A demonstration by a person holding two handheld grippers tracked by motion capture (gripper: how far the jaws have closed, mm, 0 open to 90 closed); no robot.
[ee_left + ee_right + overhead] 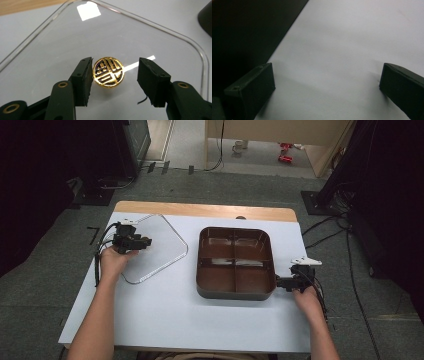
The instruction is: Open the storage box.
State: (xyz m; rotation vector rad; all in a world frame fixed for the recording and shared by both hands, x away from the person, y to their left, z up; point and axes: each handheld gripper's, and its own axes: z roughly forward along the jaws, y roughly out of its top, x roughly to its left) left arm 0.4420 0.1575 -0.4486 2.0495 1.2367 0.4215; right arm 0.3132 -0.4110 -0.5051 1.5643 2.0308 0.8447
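A clear, rounded-square lid lies flat on the white table at the left. In the left gripper view a round gold and black knob stands at the middle of the lid. My left gripper hovers over the lid with its jaws on either side of the knob. Its left pad sits right beside the knob and its right pad stands well off it, so my left gripper is open. My right gripper rests by the right front corner of a brown tray with four compartments. In the right gripper view my right gripper is wide open over bare table.
The tray's dark wall runs along the left of the right gripper view, and a dark corner shows at the top right of the left gripper view. A wooden strip edges the table's far side. Cables lie on the floor.
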